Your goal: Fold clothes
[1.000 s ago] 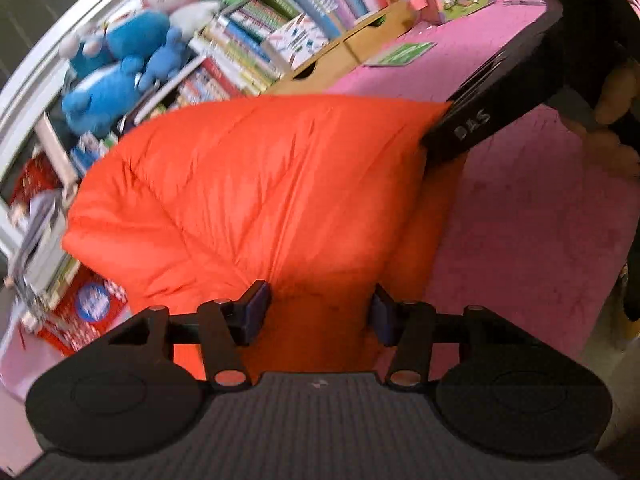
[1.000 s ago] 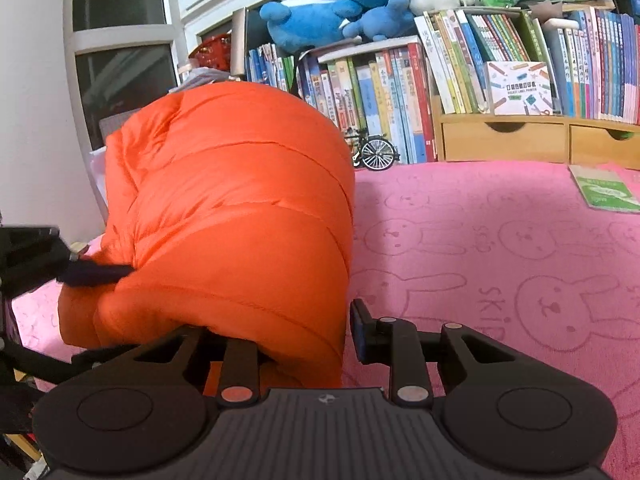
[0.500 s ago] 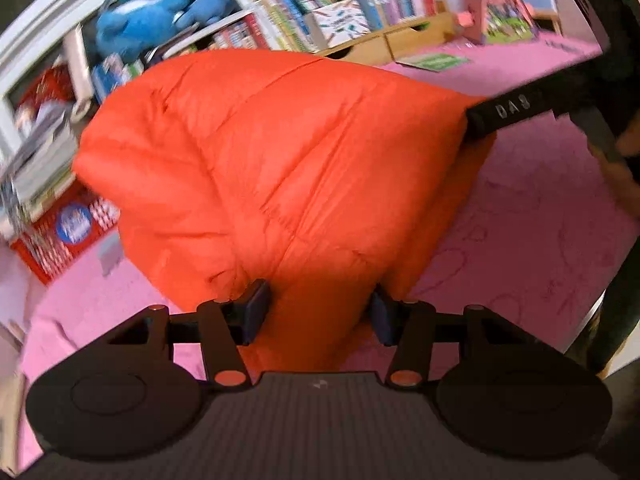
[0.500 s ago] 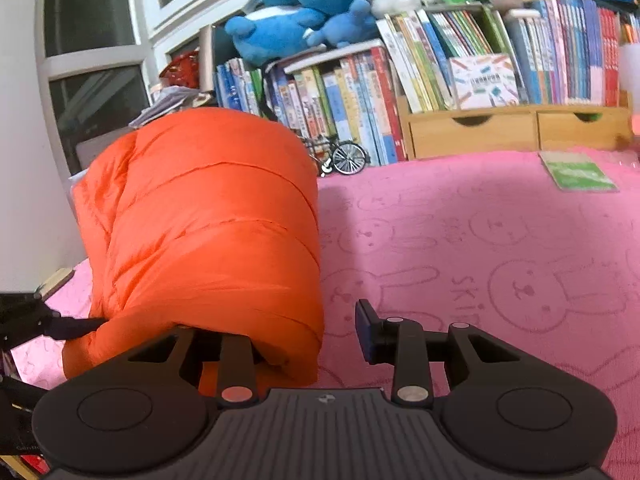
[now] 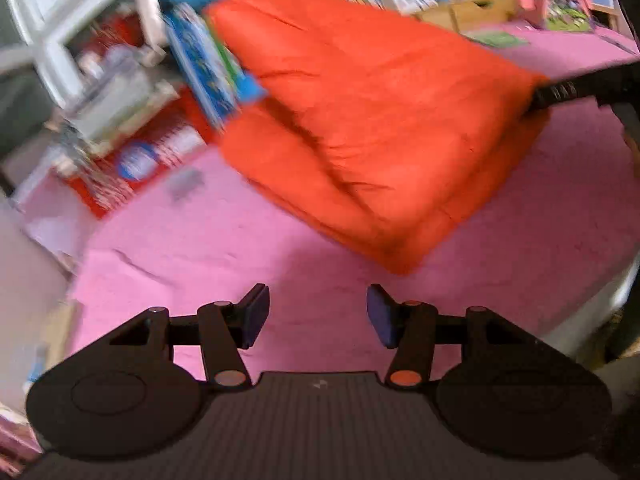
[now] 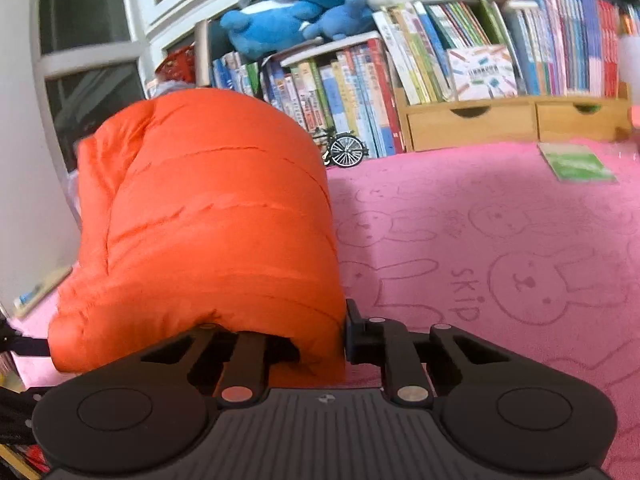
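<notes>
A puffy orange jacket (image 5: 360, 120) lies folded in a thick bundle on the pink rabbit-print cloth (image 5: 240, 248). My left gripper (image 5: 318, 314) hovers over bare cloth a short way in front of the jacket's near corner. Its jaws are opening and nothing is between them. My right gripper (image 6: 320, 344) is at the jacket's (image 6: 208, 220) near edge, its jaws closing on the fabric. The right pad presses the fold, and the left finger is hidden under it. In the left wrist view that right gripper (image 5: 560, 92) shows as a black bar at the jacket's far right corner.
Along the back stands a bookshelf (image 6: 400, 80) with blue plush toys (image 6: 288, 12) on top, next to wooden drawers (image 6: 512, 120). A toy bicycle (image 6: 344, 148) and a green booklet (image 6: 576, 162) lie on the cloth. The table edge (image 5: 600, 300) drops off at the right.
The left gripper let go of the jacket's end and drew back, so bare cloth now lies between its fingers. The right gripper's jaws narrowed onto the jacket's edge.
</notes>
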The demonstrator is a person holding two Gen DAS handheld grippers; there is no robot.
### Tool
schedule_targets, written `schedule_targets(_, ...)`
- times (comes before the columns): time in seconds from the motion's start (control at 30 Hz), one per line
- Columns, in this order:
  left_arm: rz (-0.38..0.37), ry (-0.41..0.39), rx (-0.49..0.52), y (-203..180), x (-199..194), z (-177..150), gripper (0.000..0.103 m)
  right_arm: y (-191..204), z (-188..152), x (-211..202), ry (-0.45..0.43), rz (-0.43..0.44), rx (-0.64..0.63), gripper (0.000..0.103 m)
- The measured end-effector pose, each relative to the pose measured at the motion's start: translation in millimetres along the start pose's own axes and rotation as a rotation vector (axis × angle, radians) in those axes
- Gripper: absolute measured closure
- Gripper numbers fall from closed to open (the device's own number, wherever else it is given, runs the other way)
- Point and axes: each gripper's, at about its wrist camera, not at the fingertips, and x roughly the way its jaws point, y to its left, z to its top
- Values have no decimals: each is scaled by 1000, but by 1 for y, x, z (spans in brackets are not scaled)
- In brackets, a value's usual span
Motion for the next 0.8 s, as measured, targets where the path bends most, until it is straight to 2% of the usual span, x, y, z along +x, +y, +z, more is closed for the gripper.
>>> schedule_targets(0.1, 48, -136, 1, 8, -30, 22, 39, 0, -1, 0, -5, 5, 0, 84)
schedule_targets(0.17, 27, -243, -15, 10, -46, 41, 33, 0, -1, 0, -7, 6, -4, 84)
schedule_targets(0.2, 11, -295, -24, 10, -53, 51, 31, 0, -1, 0, -7, 8, -2, 84)
schedule_targets(0.27, -62, -396, -81, 5, -57, 68, 20, -1, -1, -1, -7, 10, 0, 84)
schedule_targets(0.3, -100, -443, -118, 2, -57, 77, 19, 0, -1, -1, -8, 9, -2, 84)
schedule_targets(0.4, -141, -494, -193, -14, -29, 108, 19, 1, -1, -1, -9, 5, -10, 83)
schedule_targets(0.47, -130, -489, -207, -21, -1, 130, 19, 2, -1, -2, -10, 2, -16, 83)
schedule_targets(0.53, -68, -416, -201, -24, 37, 150, 19, 3, -1, -3, -12, -3, -19, 83)
schedule_targets(0.6, 34, -313, -202, -23, 74, 162, 21, 4, -2, -3, -14, -6, -20, 83)
schedule_targets(0.73, 91, -221, -295, -6, 100, 145, 19, 4, -1, -5, -23, -8, -21, 82)
schedule_targets(0.8, 136, -222, -307, -2, 99, 133, 19, 5, -1, -5, -21, -13, -25, 80)
